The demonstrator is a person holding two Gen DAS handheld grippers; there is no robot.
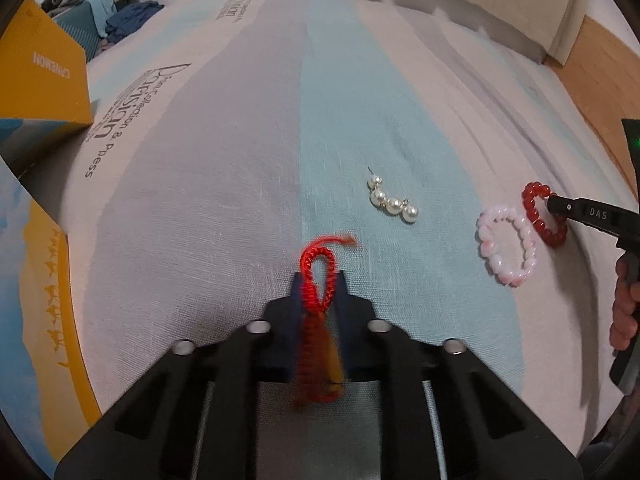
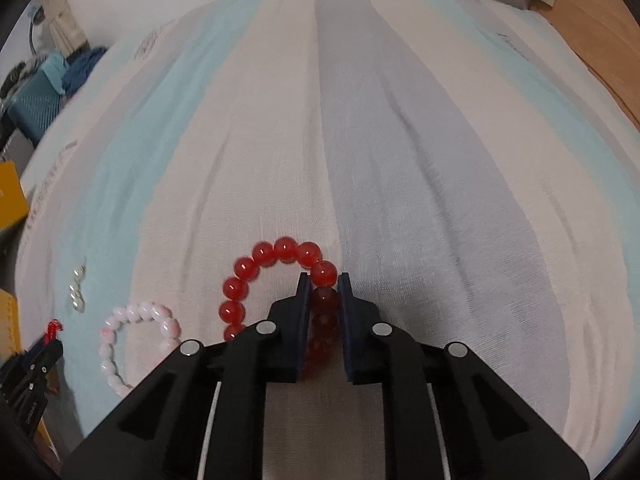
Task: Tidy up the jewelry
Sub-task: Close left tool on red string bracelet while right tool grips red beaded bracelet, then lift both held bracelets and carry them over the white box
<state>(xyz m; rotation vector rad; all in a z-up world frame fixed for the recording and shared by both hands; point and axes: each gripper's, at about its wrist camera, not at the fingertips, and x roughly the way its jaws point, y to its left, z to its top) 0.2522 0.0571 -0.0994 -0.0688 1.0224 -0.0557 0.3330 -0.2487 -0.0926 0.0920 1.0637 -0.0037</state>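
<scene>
— Left side?
— Left gripper is closed on a red braided cord, its loop sticking out past the tips over the striped cloth.
— Right side?
— Right gripper is clamped on the red bead bracelet. The pink bead bracelet lies just beside it, the pearl piece between the two grippers. Yellow box at far left.

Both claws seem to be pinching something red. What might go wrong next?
The left gripper pinches only part of the red braided cord, so it may slip out. The right gripper grips round beads of the red bead bracelet, which might roll free or drag the pink bracelet lying beside it.
</scene>
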